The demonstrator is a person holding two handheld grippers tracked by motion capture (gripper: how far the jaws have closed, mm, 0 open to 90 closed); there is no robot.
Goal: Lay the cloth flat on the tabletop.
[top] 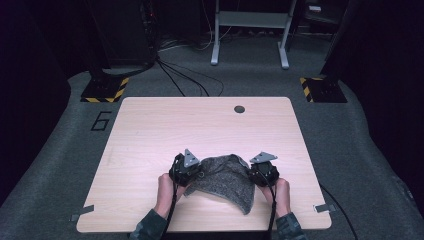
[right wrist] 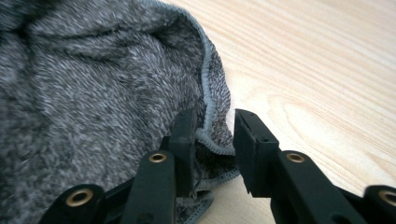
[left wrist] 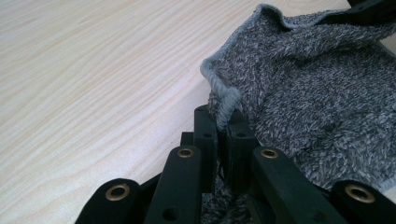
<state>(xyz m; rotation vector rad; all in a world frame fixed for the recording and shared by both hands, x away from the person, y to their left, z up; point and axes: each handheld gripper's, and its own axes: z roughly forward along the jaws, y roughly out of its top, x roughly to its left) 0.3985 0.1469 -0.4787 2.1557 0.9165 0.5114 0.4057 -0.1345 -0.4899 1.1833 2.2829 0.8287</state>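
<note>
1. High view: a grey towel (top: 224, 181) lies bunched near the front edge of the wooden table (top: 150, 130), between the two grippers, each in one of the person's hands.
2. Left gripper (left wrist: 223, 128): its jaws are clamped on the towel's hemmed edge (left wrist: 223, 100), which stands up pinched between the pads.
3. Right gripper (right wrist: 214, 135): its jaws stand apart, with the towel's hem (right wrist: 208, 112) between them. The cloth lies against the left pad; the right pad looks clear of it, though the angle makes that hard to judge.
</note>
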